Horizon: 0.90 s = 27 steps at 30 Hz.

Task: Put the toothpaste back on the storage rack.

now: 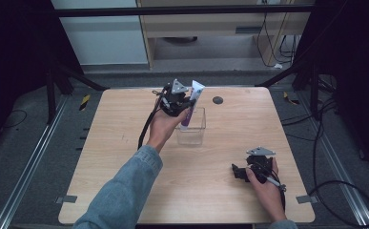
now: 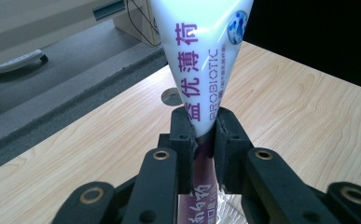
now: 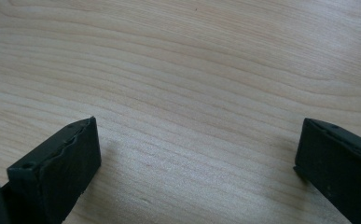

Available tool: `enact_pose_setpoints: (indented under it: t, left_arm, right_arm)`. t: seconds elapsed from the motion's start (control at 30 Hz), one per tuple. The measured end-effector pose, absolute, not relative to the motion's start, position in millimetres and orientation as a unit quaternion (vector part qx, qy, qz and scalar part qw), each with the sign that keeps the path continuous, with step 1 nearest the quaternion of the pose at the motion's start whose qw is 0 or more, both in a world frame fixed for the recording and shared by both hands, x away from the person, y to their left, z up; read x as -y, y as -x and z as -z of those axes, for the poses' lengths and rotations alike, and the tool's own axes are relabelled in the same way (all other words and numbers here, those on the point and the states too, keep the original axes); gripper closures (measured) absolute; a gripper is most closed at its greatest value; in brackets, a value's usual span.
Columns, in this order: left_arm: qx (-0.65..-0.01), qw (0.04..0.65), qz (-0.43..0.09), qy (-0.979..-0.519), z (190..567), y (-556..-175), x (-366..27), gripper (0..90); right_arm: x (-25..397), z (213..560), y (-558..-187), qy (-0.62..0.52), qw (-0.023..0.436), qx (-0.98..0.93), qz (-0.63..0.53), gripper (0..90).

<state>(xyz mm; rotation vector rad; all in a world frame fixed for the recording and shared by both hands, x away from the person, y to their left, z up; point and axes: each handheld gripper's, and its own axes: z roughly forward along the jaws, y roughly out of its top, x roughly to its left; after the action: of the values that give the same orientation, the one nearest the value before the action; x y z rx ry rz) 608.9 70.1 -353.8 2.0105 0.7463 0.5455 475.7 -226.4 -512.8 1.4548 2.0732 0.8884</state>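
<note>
The left claw point(image 1: 186, 101) is seen in the high view above the far middle of the table point(image 1: 125, 157), held by a hand from which a denim sleeve point(image 1: 125, 191) runs back toward the near edge. Its jaws are clamped on a toothpaste tube point(image 1: 191, 102), which is gripped at its narrow middle. In the left gripper view the tube point(image 2: 201, 60) is shown rising wide and white beyond the jaws, printed with purple characters and the word PROBIOTIC, while its purple lower part passes down between them. Directly below the left claw, a clear plastic cup point(image 1: 191, 128) is stood on the table, and the tube's lower end is set inside it, tilted. A glint of the cup's rim point(image 2: 229, 212) is caught beneath the jaws. Just beyond and to the right of this claw, a dark round disc point(image 1: 217, 100) is set in the table surface.

Well to the right and nearer the person, the right claw point(image 1: 239, 171) is rested low on the table. In the right gripper view its jaws are held wide apart, with bare wood grain point(image 3: 192, 93) between them.
</note>
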Motion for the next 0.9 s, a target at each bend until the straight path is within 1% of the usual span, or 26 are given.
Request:
enact_pose_setpoints:
  t: [0.5,0.9]
  left_arm:
    - [-0.302,0.438,-0.210,-0.820,367,-611,-68,78.8]
    - [-0.315,0.429,-0.199,-0.823,381,-614,-68,78.8]
  right_arm:
    - [226,513,-476,-0.528,0.226,-0.752,-0.322,0.3]
    - [226,513,-476,-0.528,0.226,-0.752,-0.322,0.3]
